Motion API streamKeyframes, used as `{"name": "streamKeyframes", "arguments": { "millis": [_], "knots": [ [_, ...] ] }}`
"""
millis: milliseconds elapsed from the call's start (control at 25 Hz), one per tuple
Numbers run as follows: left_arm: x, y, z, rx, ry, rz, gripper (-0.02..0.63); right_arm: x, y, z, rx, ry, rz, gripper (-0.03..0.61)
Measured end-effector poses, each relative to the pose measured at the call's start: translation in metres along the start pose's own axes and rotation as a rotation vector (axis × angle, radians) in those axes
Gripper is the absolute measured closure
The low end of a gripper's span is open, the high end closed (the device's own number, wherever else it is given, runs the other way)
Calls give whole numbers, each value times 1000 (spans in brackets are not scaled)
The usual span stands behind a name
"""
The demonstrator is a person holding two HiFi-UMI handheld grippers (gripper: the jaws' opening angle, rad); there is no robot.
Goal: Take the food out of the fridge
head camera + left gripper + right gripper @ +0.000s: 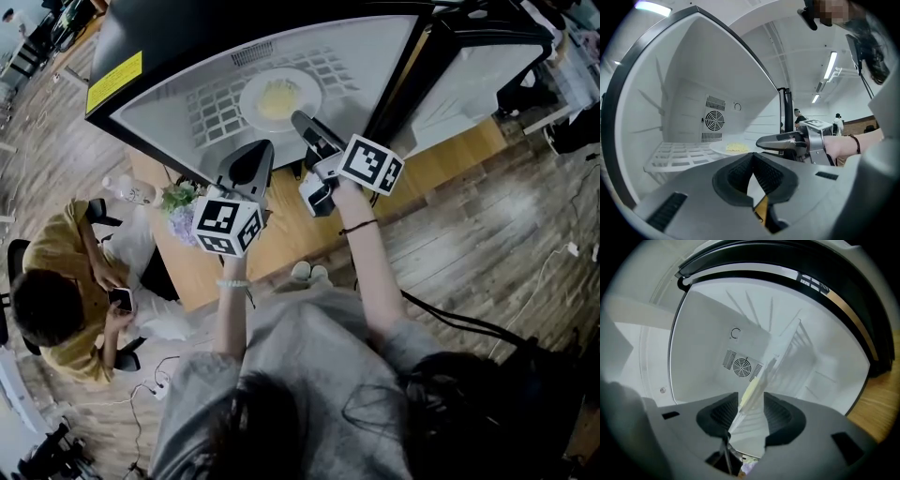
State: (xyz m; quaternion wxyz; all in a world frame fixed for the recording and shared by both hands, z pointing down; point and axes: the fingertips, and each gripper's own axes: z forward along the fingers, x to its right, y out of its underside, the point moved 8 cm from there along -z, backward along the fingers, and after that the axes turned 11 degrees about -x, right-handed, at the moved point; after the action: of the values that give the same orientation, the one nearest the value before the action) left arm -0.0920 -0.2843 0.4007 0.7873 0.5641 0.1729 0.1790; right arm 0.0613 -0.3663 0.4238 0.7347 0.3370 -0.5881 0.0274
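Observation:
A white plate (pixel 279 98) with yellow food (pixel 278 97) sits on the wire shelf (pixel 211 112) inside the open fridge. My right gripper (pixel 302 122) reaches in level to the plate's near right rim. In the right gripper view the plate (pixel 757 394) shows tilted and edge-on between the wide-open jaws, and the pads do not press on it. In the left gripper view the plate (pixel 727 149) lies past my left gripper (pixel 751 158), with the right gripper (pixel 763 142) at its right edge. My left gripper (pixel 247 157) hangs at the fridge's front edge, shut and empty.
The fridge door (pixel 469 84) stands open to the right. A fan grille (pixel 714 120) sits in the fridge's back wall. The fridge stands on a wooden table (pixel 281 239) next to some flowers (pixel 181 208). A seated person in a yellow shirt (pixel 66 281) is at the left.

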Motion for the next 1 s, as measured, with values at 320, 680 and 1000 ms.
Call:
{"name": "streamKeyframes", "arguments": {
  "millis": [320,680,1000],
  "knots": [
    [-2,-1,3,10,-6,-3,606,4,0,4,33,-33,153,433],
    [-2,-3,-1,17,-18,-2,606,6,1,7,42,-80,308,505],
    [-3,-7,-5,31,-23,5,606,8,5,4,64,-122,406,529]
  ]
}}
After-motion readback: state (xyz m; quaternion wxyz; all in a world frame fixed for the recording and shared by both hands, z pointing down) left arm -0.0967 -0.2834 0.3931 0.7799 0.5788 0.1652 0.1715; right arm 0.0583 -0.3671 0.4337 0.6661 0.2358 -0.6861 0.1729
